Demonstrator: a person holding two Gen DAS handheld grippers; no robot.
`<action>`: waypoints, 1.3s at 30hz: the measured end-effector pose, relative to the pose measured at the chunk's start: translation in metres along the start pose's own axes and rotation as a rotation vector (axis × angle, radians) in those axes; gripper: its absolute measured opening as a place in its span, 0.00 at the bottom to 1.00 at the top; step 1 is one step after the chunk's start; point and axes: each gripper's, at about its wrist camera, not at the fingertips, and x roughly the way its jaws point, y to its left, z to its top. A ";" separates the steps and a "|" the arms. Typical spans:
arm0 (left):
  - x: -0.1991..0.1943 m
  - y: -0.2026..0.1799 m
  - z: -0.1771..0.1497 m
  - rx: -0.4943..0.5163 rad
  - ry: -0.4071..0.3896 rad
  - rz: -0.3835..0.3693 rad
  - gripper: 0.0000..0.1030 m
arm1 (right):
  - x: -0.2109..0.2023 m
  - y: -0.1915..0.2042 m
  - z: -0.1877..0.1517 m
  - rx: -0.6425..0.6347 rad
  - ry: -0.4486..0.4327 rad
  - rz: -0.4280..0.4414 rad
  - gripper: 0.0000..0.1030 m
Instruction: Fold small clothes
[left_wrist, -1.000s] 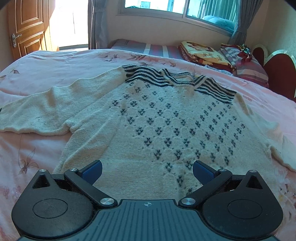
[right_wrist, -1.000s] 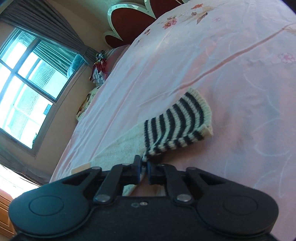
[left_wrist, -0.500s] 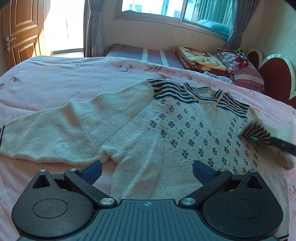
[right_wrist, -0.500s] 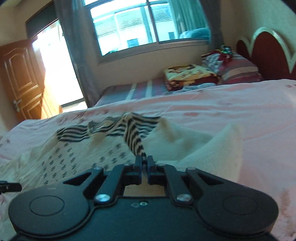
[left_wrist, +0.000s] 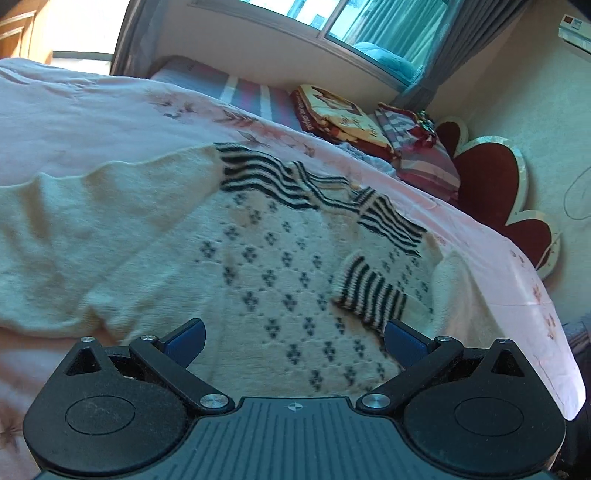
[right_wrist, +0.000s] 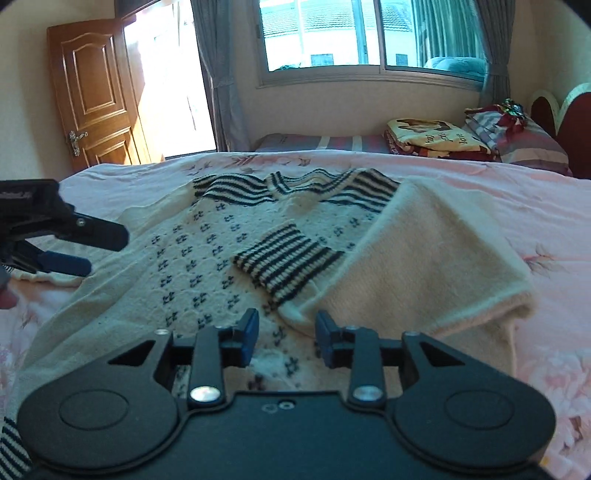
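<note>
Cream knit sweater (right_wrist: 207, 258) spread flat on the pink bed (right_wrist: 517, 192), collar toward the far edge by the window. Right sleeve (right_wrist: 424, 251) folded inward across the chest, striped cuff (right_wrist: 284, 258) lying on the patterned front. Left sleeve (left_wrist: 74, 236) extended flat toward the bed's left side.

Right hand-held gripper (right_wrist: 286, 334) level above the lower chest of the sweater, just short of the striped cuff; blue fingers (right_wrist: 249, 332) parted, nothing between them. Left hand-held gripper (left_wrist: 293, 338) tilted over the hem area near the left sleeve's armpit, fingers (left_wrist: 184, 336) spread wide, nothing held. From the right wrist view, left hand-held gripper visible at the left border, jaws apart above the sleeve.

Folded blankets (right_wrist: 432, 138) and striped pillows (right_wrist: 524, 142) stacked beyond the bed's far right corner, beside the red headboard (left_wrist: 495, 192). Wooden door (right_wrist: 96, 96) open at far left; curtains (right_wrist: 218, 74) flanking the window (right_wrist: 369, 33).
</note>
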 end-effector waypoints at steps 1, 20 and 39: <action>0.012 -0.008 0.001 0.004 0.012 -0.022 0.99 | -0.006 -0.009 -0.001 0.036 -0.007 -0.007 0.33; 0.042 -0.057 0.020 0.020 -0.049 -0.028 0.06 | -0.033 -0.119 -0.014 0.562 -0.101 0.044 0.52; 0.008 -0.004 -0.037 -0.156 -0.291 0.127 0.07 | 0.027 -0.170 -0.024 0.965 -0.106 0.203 0.07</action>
